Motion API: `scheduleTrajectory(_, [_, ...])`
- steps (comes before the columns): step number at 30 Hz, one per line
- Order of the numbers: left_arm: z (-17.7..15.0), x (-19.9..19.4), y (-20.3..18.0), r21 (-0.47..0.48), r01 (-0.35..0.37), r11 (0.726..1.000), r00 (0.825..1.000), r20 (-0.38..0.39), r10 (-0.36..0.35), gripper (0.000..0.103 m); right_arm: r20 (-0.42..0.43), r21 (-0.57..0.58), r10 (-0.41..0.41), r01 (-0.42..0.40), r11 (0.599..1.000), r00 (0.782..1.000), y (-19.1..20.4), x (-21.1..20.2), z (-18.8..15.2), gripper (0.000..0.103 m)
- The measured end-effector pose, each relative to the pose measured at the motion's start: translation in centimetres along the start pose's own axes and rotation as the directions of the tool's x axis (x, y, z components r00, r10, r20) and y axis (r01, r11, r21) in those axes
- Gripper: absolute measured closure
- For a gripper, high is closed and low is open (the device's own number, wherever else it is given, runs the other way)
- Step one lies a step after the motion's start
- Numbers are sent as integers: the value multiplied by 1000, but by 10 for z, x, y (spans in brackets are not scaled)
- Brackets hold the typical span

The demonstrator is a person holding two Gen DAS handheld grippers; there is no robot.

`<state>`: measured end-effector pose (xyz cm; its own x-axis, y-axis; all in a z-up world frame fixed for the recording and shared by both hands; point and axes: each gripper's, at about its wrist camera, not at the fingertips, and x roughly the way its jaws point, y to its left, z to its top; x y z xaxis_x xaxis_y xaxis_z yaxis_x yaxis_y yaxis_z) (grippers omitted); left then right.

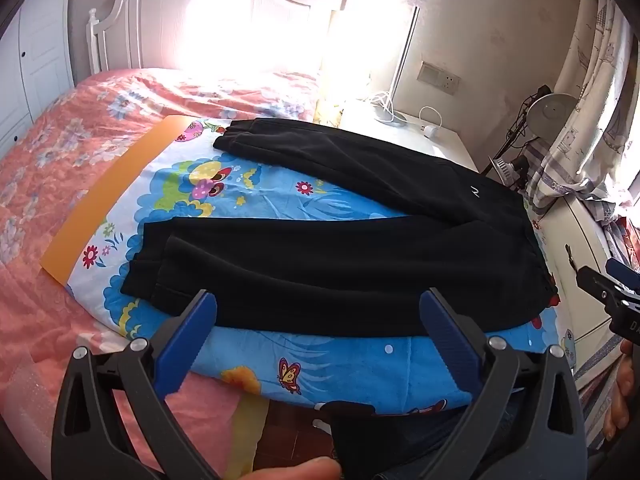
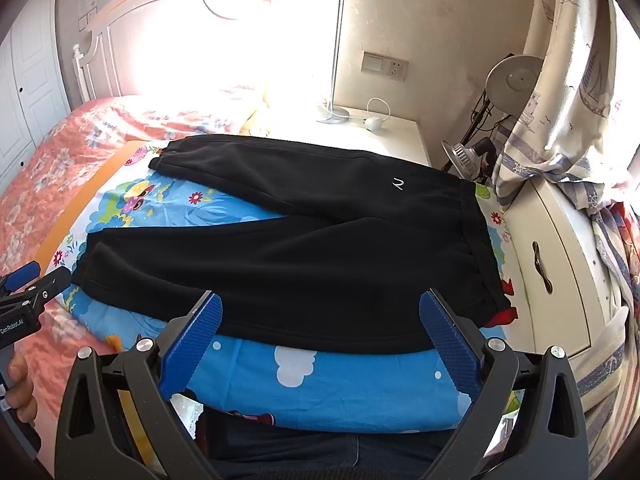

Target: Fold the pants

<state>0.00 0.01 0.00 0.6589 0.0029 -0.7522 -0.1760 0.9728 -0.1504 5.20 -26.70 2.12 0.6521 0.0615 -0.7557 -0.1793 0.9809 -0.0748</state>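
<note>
A: Left side?
B: Left gripper [image 1: 318, 312] hangs over the near leg of the pants [image 1: 340, 256], jaws wide, nothing held

A: And right?
B: Right gripper [image 2: 320, 316], jaws equally wide and empty; pants lie flat on the blanket [image 2: 320, 376]

sunlit bedroom: white headboard [image 1: 208, 12], nightstand [image 2: 384, 136], patterned curtain [image 2: 568, 92].

White "GenRobot.AI" lettering on black body of left gripper [image 2: 30, 280], seen at right wrist view's left edge. Small white logo, resembling "N" or "2", on black pants [image 2: 397, 184] near waistband. Partial letters, possibly "DA", on right gripper [image 1: 608, 280] body. Wall papers unreadable.
</note>
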Motion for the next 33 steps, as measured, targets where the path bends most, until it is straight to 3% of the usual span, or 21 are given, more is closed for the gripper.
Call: scheduleTrajectory(33, [-2,6,-5,3,27,1000,1000,-4,-27,2,7,4,-4,4,1000,1000,-2,0,-1,7])
